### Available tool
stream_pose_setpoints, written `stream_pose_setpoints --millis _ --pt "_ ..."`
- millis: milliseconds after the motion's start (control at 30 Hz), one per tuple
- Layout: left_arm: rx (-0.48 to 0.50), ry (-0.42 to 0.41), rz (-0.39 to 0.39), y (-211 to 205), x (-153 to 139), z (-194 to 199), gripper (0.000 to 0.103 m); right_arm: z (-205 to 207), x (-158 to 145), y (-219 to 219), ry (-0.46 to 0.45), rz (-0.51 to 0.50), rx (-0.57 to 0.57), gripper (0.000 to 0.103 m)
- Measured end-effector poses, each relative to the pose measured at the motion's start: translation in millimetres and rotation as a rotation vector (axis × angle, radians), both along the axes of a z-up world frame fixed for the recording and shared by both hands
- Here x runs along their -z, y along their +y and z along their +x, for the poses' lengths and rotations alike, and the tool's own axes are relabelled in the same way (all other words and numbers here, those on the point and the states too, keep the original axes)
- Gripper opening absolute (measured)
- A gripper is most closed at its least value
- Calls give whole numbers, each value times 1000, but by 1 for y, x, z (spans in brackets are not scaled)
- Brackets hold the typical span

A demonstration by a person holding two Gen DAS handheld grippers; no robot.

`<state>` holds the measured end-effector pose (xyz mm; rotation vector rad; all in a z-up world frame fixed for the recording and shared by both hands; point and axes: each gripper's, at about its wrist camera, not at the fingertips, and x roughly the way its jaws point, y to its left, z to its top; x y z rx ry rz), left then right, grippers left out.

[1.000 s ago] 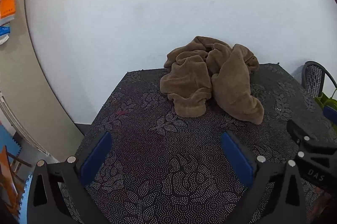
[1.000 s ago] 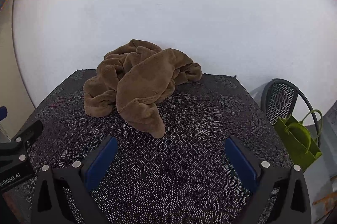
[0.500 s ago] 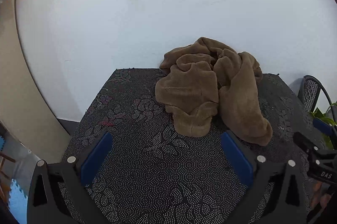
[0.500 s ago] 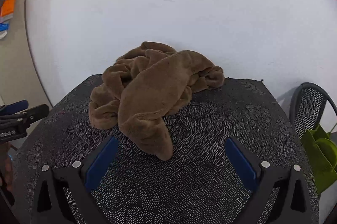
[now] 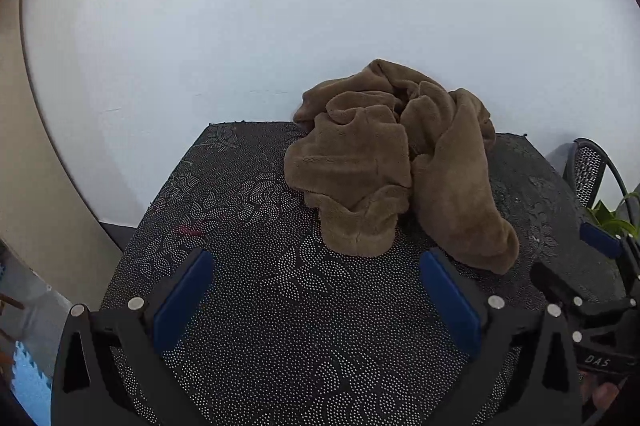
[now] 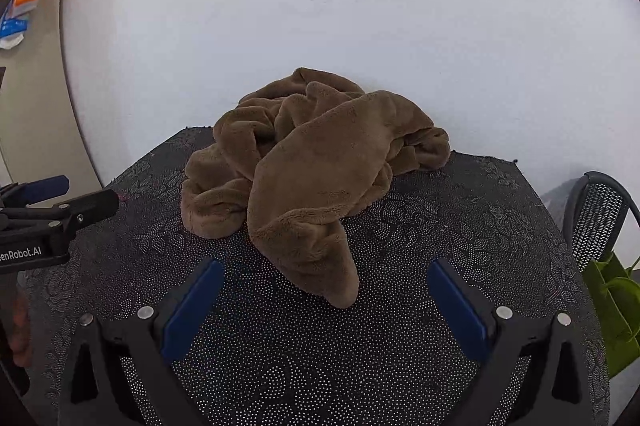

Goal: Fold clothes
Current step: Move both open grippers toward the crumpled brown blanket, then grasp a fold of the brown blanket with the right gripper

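Note:
A crumpled brown fleece garment [image 5: 396, 162] lies in a heap at the back of a black dotted table [image 5: 280, 326], against the white wall; it also shows in the right wrist view [image 6: 312, 178]. My left gripper [image 5: 316, 266] is open and empty, just short of the heap's near left edge. My right gripper [image 6: 326, 272] is open and empty, its jaws either side of the heap's near tongue of cloth. The left gripper shows at the left of the right wrist view [image 6: 60, 202].
A black mesh chair [image 6: 596, 218] and a green bag [image 6: 616, 310] stand right of the table. A beige wall [image 5: 24, 186] is on the left, with blue floor mat [image 5: 28, 386] below. The table's left edge [image 5: 160, 202] drops off.
Both grippers have moved forward toward the brown heap, which now looms larger and nearer in both views. Both jaws stay open.

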<state>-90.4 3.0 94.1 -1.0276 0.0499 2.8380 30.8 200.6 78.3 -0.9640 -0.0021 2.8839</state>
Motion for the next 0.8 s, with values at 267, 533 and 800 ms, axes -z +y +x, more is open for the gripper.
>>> stream_pose_setpoints --millis 267,533,800 --pt "-40 1 8 -12 -4 -8 103 -4 -8 5 36 -20 14 103" --pt "-64 38 -7 -25 -5 -9 103 -17 -12 8 64 -47 1 103" --pt "-29 58 -15 -29 -8 -21 68 -34 -12 14 78 -84 -8 100"
